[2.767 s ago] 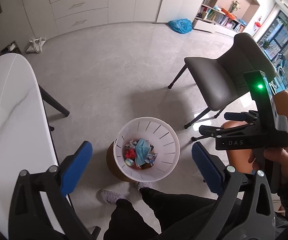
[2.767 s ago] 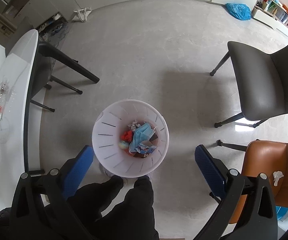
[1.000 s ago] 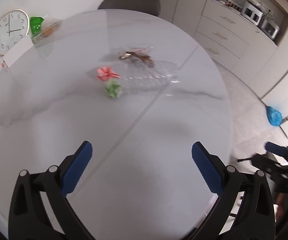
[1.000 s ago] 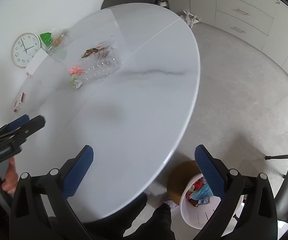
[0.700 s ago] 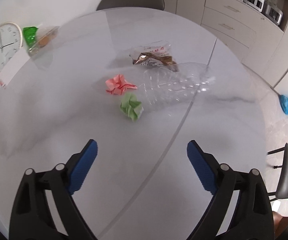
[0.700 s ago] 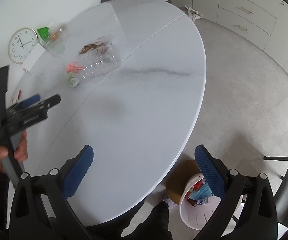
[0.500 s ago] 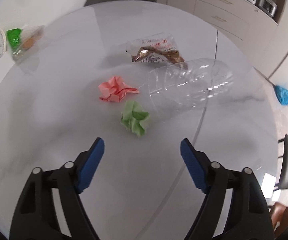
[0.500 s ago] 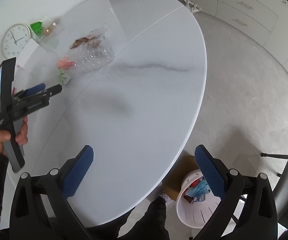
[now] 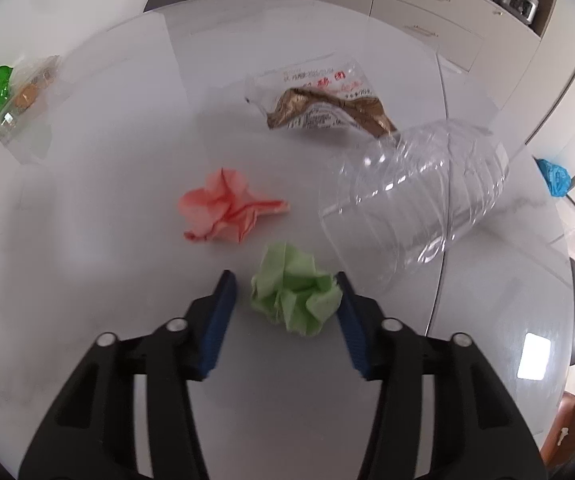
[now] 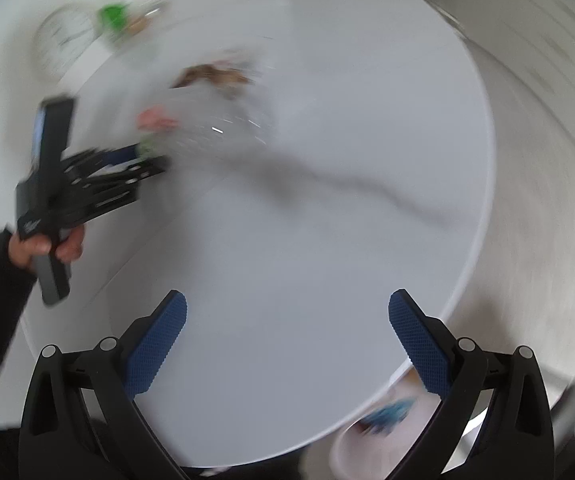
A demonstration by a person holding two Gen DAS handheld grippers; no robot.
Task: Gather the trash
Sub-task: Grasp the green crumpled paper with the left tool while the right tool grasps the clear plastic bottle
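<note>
The left gripper (image 9: pixel 285 280) is held low over the white marble table (image 9: pixel 87 208), its blue-padded fingers (image 9: pixel 219 320) spread partway, one on each side of a crumpled green paper ball (image 9: pixel 293 288). The right-hand pad is seen touching or very nearly touching the ball; a small gap is left at the other pad, so nothing is clamped. A crumpled pink paper (image 9: pixel 227 210) is found just beyond the ball, apart from it. A clear plastic bottle (image 9: pixel 415 196) is laid on its side to the right, near the ball, and a torn snack wrapper (image 9: pixel 323 104) is seen past the bottle's far end. A bag with green contents (image 9: pixel 11 96) is placed well apart at the far left edge. The right wrist view is badly blurred. The right gripper (image 10: pixel 287 320) is held above the near table edge, fingers wide apart and empty. A white bin (image 10: pixel 371 436) with trash inside is glimpsed below the table rim.
</note>
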